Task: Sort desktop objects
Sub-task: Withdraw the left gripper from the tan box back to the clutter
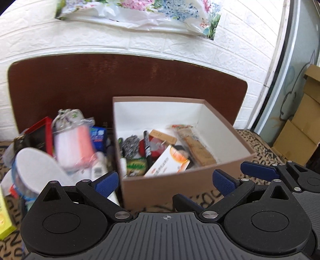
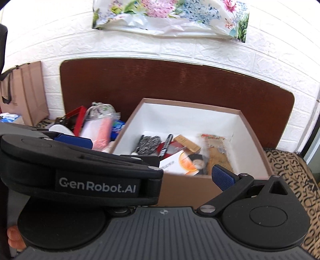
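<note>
On a surface covered in a letter-patterned cloth [image 1: 260, 148], against a dark brown board [image 1: 128, 80] and a white brick-textured wall [image 1: 40, 40], stands an open cardboard box [image 1: 180, 180] with a white inside. The box holds a steel scouring pad [image 1: 131, 147], a black marker [image 1: 147, 148], an orange-and-white carton [image 1: 168, 162], a small brown packet [image 1: 163, 136] and a clear bag of biscuits [image 1: 195, 144], all lying loose on its floor.

Just left of the box is a blurred heap of unsorted things: a pink-and-white pack [image 1: 74, 146], a red frame [image 1: 43, 132], a blue packet [image 1: 99, 137] and a round white lid [image 1: 38, 170].

The left gripper [image 1: 165, 180] sits near the box's front wall, its blue-padded fingers spread wide apart and holding nothing. The right gripper [image 2: 152, 176] hovers close beside it at the right; its right finger [image 2: 223, 178] is splayed outward, so its fingers also stand apart and empty, while its left finger is hidden behind the other tool's body.

A floral plastic bag [image 2: 170, 16] hangs on the wall above.
</note>
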A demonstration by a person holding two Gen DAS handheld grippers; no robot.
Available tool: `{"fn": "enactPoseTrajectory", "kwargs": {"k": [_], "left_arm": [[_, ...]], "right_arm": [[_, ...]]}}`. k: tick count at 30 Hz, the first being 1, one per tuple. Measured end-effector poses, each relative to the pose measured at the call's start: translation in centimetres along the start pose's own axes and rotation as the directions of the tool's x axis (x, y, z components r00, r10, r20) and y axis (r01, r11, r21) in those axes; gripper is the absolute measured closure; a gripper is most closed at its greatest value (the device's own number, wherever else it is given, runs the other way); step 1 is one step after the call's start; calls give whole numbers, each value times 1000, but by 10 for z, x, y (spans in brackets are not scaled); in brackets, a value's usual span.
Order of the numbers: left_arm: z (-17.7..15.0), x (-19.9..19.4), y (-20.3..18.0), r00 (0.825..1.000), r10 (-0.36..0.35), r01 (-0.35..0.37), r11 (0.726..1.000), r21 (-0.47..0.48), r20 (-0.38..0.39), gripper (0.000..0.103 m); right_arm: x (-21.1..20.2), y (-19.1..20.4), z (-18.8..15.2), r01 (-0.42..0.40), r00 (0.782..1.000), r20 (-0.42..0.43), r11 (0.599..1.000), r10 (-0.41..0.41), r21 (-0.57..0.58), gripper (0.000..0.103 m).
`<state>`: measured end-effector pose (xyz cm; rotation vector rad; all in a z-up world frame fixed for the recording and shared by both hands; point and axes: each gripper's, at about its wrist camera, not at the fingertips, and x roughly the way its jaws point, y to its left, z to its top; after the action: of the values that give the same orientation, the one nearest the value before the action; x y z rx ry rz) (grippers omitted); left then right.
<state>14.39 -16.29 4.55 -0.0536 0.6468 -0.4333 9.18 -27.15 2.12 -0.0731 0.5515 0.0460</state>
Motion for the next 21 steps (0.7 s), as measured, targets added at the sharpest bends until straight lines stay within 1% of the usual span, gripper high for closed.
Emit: {"fn": "enactPoseTrajectory", "kwargs": {"k": [6, 10, 16, 21], "left_arm": [[-35, -23, 9, 999, 43, -43, 999, -3, 9, 0], [-58, -34, 14, 997, 73, -73, 997, -10, -3, 0], [-81, -41, 17, 993, 110, -109, 994, 10, -40, 0], [-97, -42, 18, 989, 136, -134, 990, 33, -61, 0]], "right_arm": [[-16, 24, -27, -16, 1000, 13, 1000, 15, 7, 0], [-24, 41, -46, -20, 1000, 10, 1000, 20, 0, 0], [-29, 56, -72, -26, 999, -22, 999, 26, 33, 0], [-30, 64, -89, -9, 998, -58, 998, 13, 66, 0]]}}
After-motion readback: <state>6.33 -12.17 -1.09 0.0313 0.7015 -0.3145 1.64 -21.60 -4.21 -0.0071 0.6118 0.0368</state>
